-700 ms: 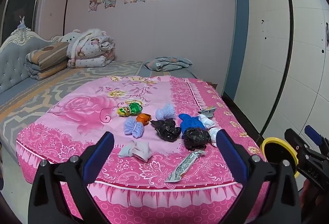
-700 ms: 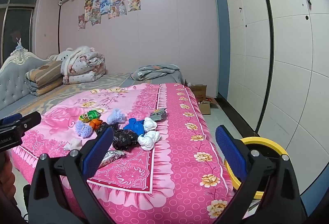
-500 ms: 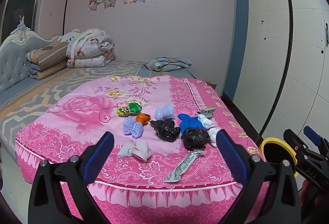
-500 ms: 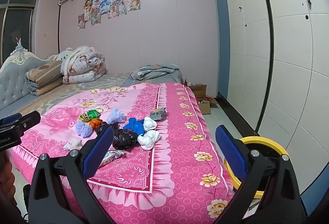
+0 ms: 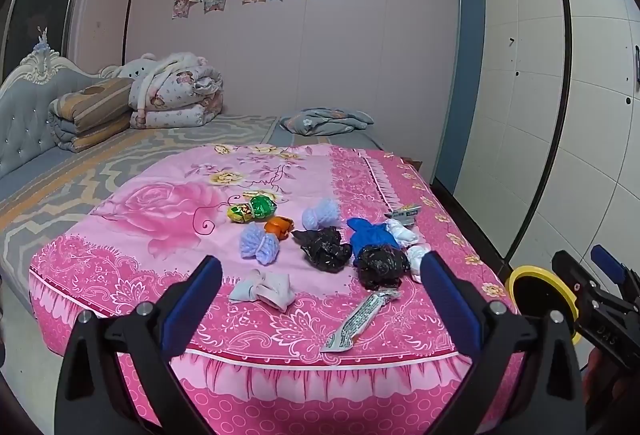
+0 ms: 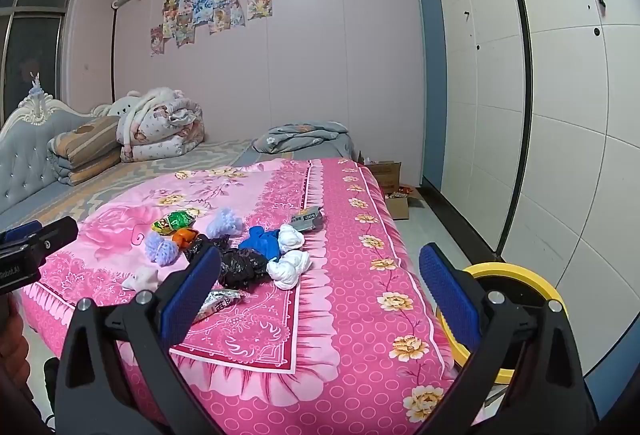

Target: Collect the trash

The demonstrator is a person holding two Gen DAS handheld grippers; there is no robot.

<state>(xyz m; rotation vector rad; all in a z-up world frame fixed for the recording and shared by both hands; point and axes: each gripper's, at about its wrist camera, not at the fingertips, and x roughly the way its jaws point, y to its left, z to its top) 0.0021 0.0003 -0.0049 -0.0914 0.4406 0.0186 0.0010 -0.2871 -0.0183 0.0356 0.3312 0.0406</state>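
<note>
Several pieces of trash lie on the pink bedspread [image 5: 160, 219]: a silver wrapper [image 5: 360, 319], two black bags [image 5: 380, 263], a blue bag [image 5: 370, 231], white wads [image 6: 288, 267], lilac mesh balls [image 5: 259, 245], a green-yellow wrapper [image 5: 252, 209], an orange scrap [image 5: 279, 226] and a pale bow-shaped wad [image 5: 262, 289]. A yellow-rimmed bin [image 6: 508, 287] stands on the floor to the right of the bed. My left gripper [image 5: 320, 299] is open and empty, short of the bed's near edge. My right gripper [image 6: 320, 291] is open and empty, near the bed's right corner.
A white wardrobe [image 6: 560, 115] lines the right wall. Cardboard boxes [image 6: 390, 179] sit on the floor beyond the bed. Folded quilts [image 5: 176, 95] and pillows [image 5: 88, 115] lie at the back left by a grey headboard [image 5: 28, 103].
Both grippers have drifted very slightly; the view of the bed is almost the same. Nothing was picked up or let go.
</note>
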